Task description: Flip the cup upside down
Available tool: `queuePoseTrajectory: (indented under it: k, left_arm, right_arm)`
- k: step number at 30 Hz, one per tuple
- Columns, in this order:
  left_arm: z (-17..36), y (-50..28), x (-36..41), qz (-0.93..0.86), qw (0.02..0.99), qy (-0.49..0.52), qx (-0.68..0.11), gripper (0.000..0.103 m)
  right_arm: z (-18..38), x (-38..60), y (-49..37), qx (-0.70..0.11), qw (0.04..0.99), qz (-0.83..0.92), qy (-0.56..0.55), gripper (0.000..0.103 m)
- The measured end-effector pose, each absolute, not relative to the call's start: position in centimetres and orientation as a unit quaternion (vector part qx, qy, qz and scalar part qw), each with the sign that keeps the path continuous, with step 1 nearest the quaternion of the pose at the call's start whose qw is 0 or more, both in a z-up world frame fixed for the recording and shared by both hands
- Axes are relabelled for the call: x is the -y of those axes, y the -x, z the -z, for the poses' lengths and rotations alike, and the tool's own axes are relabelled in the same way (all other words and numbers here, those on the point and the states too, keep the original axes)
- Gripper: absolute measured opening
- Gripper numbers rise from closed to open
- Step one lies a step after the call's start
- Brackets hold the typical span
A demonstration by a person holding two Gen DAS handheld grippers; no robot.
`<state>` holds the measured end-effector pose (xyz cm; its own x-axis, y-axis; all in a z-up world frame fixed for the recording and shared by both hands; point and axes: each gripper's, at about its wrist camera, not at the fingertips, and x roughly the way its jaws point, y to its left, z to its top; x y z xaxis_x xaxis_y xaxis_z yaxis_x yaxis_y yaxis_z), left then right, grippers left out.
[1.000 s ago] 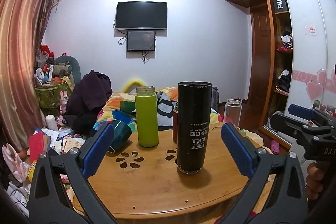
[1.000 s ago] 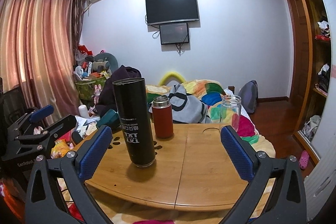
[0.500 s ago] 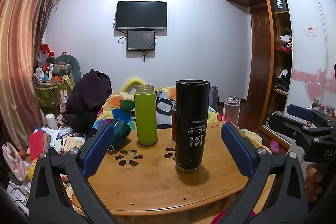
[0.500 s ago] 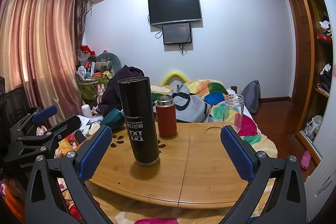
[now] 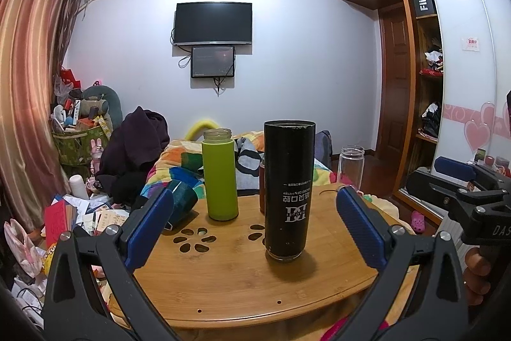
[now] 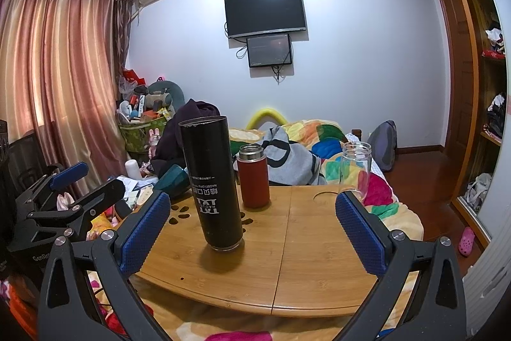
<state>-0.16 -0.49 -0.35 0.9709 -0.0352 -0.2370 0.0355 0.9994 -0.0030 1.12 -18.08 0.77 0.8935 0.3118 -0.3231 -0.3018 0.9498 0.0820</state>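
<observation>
Tall black cylindrical cup (image 5: 289, 194) with white printed lettering standing inverted on the round bamboo table (image 5: 223, 283), mouth down — the lettering reads upside down. Left gripper (image 5: 255, 226) and right gripper (image 6: 252, 229), each with blue textured pads, held spread wide and empty, short of the cup and not touching it. Behind the cup: a lime-green bottle (image 5: 220, 176), a red flask with steel neck (image 6: 254, 175), and a clear glass jar (image 6: 354, 170) — all upright, apart from one another.
</observation>
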Motion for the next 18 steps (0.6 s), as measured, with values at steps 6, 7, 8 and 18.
queuePoseTrajectory:
  k: [6, 7, 8, 18]
  left_arm:
    - [0.32, 0.19, 0.5, 0.017, 0.993, -0.001, -0.119, 0.103]
    - [0.31, 0.19, 0.48, 0.017, 0.993, 0.0, -0.119, 0.103]
    - [0.32, 0.17, 0.5, 0.017, 0.993, 0.0, -0.119, 0.103]
    - [0.16, 0.13, 0.15, 0.018, 0.992, 0.01, -0.12, 0.103]
  right_arm:
    - [-0.76, 18.08, -1.09, -0.168, 0.973, -0.156, -0.014, 0.103]
    - [-0.76, 18.05, -1.11, -0.168, 0.973, -0.157, -0.014, 0.103]
    - [-0.77, 18.04, -1.11, -0.168, 0.973, -0.157, -0.015, 0.103]
    - [-0.77, 18.03, -1.11, -0.169, 0.973, -0.157, -0.015, 0.103]
